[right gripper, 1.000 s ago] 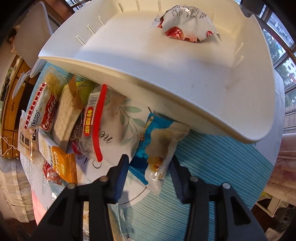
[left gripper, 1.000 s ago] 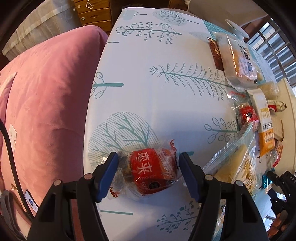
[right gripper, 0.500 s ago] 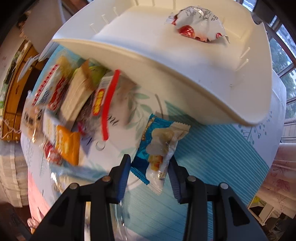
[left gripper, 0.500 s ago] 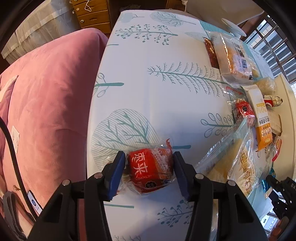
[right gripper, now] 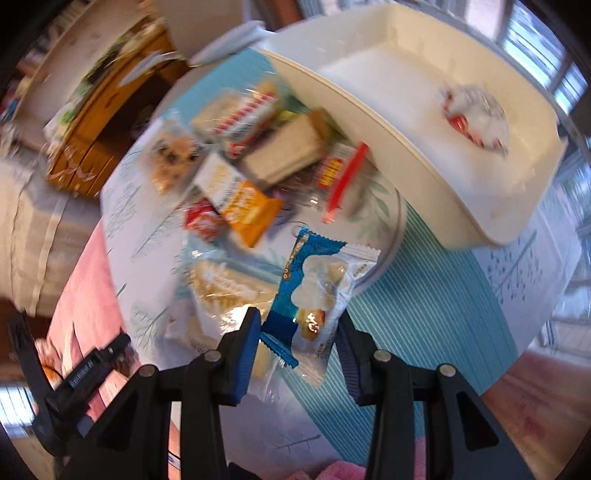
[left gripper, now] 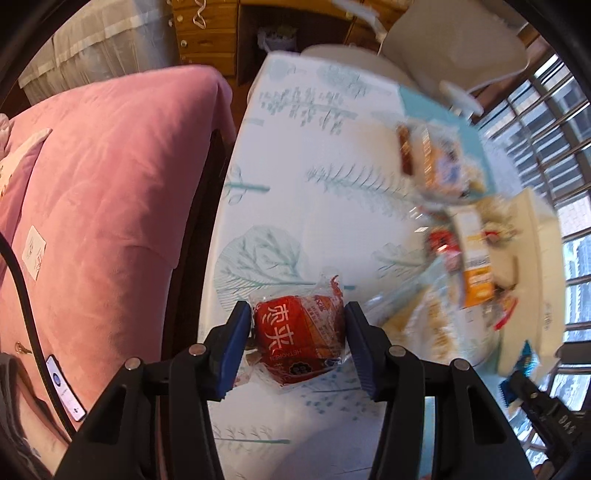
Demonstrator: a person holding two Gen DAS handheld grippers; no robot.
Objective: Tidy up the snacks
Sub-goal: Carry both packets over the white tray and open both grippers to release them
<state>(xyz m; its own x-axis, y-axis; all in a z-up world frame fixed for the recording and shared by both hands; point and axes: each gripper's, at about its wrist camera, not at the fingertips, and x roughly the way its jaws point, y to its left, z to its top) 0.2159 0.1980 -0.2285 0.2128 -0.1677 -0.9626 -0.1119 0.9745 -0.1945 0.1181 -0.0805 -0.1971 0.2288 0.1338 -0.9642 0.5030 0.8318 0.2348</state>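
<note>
1. Table with tree-print cloth point(left gripper: 332, 206); pink upholstered seat point(left gripper: 110, 177) along its left edge, wooden drawers point(left gripper: 207, 33) beyond.
2. White tray point(right gripper: 406, 122) holds one red-and-white packet point(right gripper: 474, 118); loose snacks lie beside its wall.
3. Left gripper point(left gripper: 297, 334) is clamped on the red bun pack point(left gripper: 299, 336), its printed characters upright. It has risen off the cloth since 1.0 s ago.
4. Right gripper point(right gripper: 295, 338) pinches the blue-and-white snack packet point(right gripper: 317, 288), long axis pointing away along the fingers, now lifted clear of the tray wall.
</note>
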